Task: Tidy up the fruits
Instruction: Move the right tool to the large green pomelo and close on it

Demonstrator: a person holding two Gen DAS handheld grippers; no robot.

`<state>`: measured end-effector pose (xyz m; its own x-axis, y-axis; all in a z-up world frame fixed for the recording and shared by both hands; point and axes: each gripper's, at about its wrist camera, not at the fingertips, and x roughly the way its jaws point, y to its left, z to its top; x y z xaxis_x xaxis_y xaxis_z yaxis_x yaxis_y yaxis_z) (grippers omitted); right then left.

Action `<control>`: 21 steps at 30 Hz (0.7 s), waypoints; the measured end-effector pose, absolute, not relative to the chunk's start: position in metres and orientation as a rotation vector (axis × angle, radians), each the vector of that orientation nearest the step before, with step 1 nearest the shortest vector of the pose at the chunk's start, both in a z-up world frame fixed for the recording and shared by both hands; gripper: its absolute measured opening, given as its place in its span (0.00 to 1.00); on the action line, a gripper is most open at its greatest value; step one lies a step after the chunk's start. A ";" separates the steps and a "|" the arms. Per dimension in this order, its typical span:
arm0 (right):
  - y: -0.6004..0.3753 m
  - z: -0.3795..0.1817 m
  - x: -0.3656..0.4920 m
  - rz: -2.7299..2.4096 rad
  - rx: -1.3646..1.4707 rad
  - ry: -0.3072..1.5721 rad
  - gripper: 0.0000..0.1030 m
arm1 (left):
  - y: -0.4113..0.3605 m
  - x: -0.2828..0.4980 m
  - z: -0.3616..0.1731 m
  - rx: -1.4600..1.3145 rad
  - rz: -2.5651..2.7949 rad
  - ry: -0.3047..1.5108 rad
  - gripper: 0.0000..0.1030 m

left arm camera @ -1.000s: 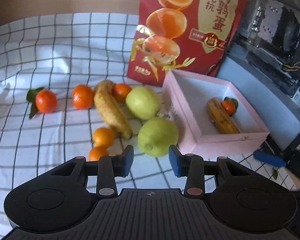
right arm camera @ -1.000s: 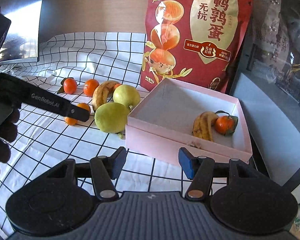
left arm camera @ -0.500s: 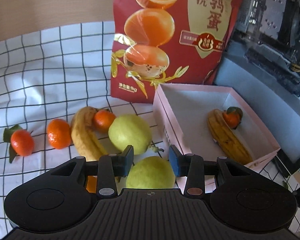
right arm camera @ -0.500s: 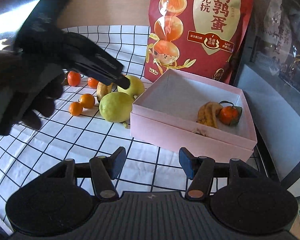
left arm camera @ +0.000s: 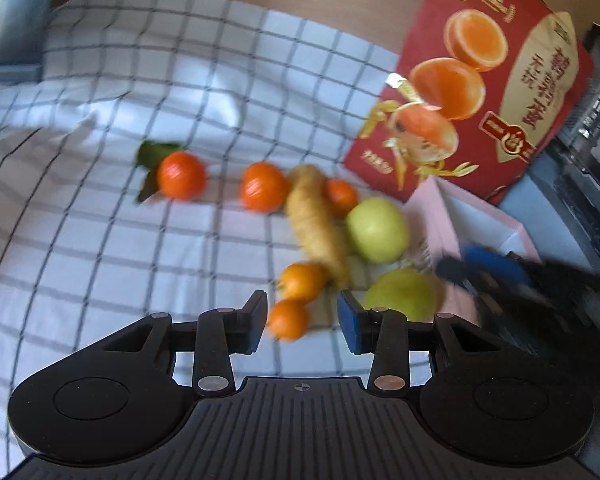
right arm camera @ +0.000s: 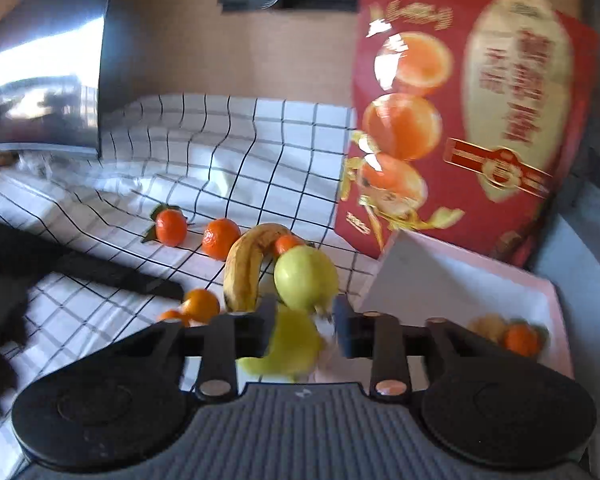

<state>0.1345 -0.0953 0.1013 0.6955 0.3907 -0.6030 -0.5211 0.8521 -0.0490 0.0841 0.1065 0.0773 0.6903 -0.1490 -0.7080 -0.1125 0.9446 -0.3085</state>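
With its jaws just closed in, the right gripper (right arm camera: pixel 304 322) is seen pinching the near green apple (right arm camera: pixel 288 346) at twelve o'clock, pink box (right arm camera: pixel 556 320) at two, so boxing is judged next.

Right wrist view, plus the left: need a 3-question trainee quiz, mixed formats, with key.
1. True or false: the pink box is empty.
2. What sits between the right tongs? A) a green fruit B) a spoon C) a cup
3. Are the left tongs open or shut?
Key: 1. False: a banana and a tangerine lie in it. 2. A; the tongs have just been closing on it. 3. Open, gripping nothing.
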 end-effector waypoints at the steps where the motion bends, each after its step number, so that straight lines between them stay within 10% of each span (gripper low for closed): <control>1: -0.086 0.097 0.144 0.515 -0.242 0.624 0.28 | 0.109 0.080 0.077 -0.355 -0.018 0.813 0.42; 21: -0.076 0.083 0.087 0.553 -0.333 0.622 0.35 | 0.115 0.068 0.075 -0.403 -0.056 0.818 0.42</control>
<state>0.0874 -0.0764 0.0834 0.6761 0.3854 -0.6280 -0.5790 0.8050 -0.1293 0.0684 0.1152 0.0750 0.6868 -0.2019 -0.6982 -0.1051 0.9230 -0.3703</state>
